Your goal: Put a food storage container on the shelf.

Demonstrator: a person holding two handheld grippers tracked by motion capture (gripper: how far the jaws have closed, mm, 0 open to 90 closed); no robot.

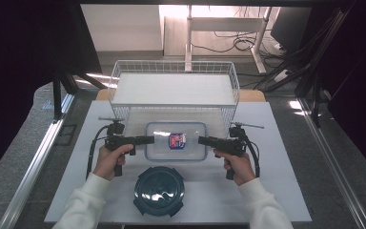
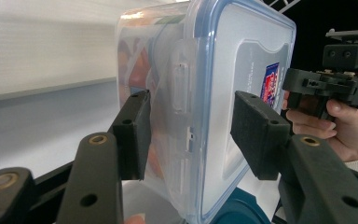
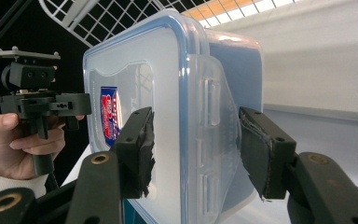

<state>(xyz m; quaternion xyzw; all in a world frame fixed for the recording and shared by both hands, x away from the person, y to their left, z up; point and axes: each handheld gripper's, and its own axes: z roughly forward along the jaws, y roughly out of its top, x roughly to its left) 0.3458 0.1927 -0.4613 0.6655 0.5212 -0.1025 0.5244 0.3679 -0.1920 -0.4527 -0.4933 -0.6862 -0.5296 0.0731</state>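
Observation:
A clear rectangular container (image 1: 175,141) with a blue-rimmed lid and a red and blue label hangs lid-up between my two grippers, in front of the wire basket. My left gripper (image 1: 151,140) is shut on its left end; in the left gripper view the pads (image 2: 133,135) clamp base and lid around the side latch of the container (image 2: 242,60), with orange contents showing through the wall. My right gripper (image 1: 201,140) is shut on the right end, with the same grip (image 3: 196,126) on the container (image 3: 135,56). Each gripper view shows the other hand and gripper beyond.
A white wire basket (image 1: 116,78) stands right behind the container. A dark round lidded dish (image 1: 159,191) sits on the white tabletop (image 1: 276,157) near the front edge, between my forearms. Metal frame rails run along both sides.

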